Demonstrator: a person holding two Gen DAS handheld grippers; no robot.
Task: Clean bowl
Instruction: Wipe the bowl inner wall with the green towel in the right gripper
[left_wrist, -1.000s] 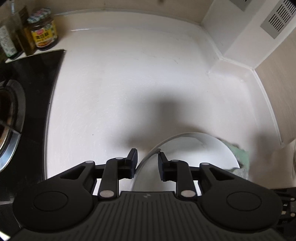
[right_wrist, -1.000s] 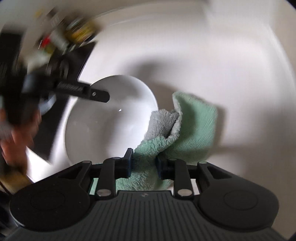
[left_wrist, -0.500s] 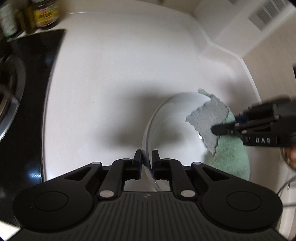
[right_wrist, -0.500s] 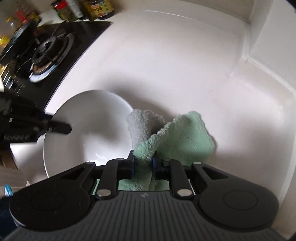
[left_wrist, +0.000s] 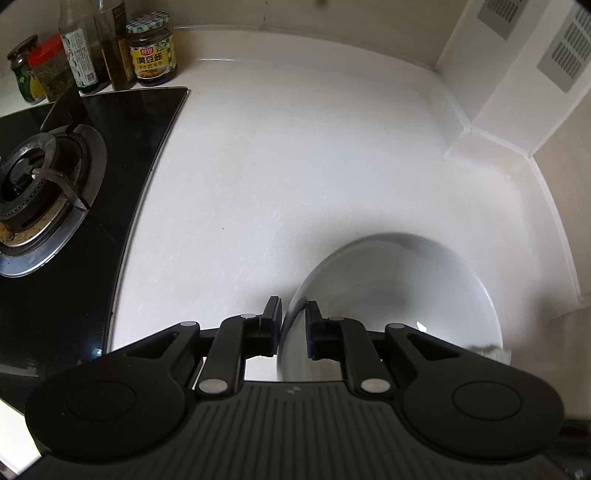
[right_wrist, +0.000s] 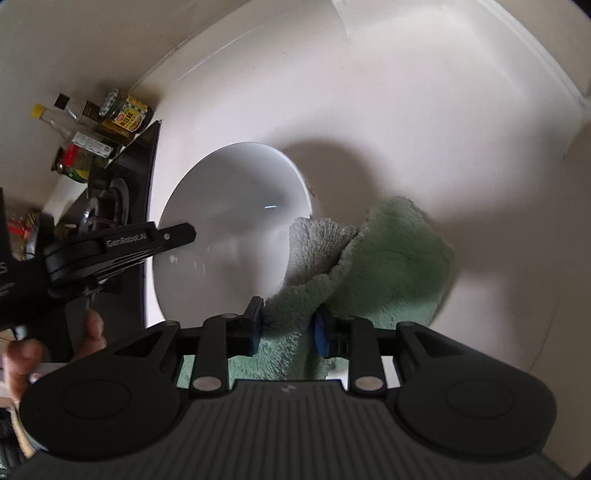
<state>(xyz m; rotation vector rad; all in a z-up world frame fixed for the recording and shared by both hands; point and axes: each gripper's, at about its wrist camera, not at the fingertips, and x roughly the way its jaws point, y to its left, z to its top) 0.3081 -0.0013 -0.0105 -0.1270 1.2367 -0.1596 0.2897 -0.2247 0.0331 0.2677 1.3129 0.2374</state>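
Two claws: both are at work over the white counter (left_wrist: 295, 177), one on each side of the bowl.
Left claw (left_wrist: 291, 325): its fingers are pinched on the near rim of the white bowl (left_wrist: 399, 295), one finger outside the wall and one inside.
Bowl: it stands on the counter straight ahead of the left claw and spreads to that claw's right; from the right claw it sits ahead and to the left, its inside bare and glossy.
Right claw (right_wrist: 288, 325): its fingers are clamped on a bunched green cloth (right_wrist: 388, 266).
Cloth: it rises out of the right claw and spreads forward and to the right on the counter; a grey fold of it leans against the bowl's near right edge and laps just over the rim.
Cloth from the left claw: only a blurred scrap shows beyond the bowl's right edge.
Hand: bare fingers (right_wrist: 92, 328) grip the left claw's handle at the lower left of the right wrist view.
Stove: a black hob with a gas burner (left_wrist: 37, 192) lies well to the left of the left claw.
Jars and bottles (left_wrist: 96, 55): they stand in a cluster behind the hob, far ahead and left of the left claw.
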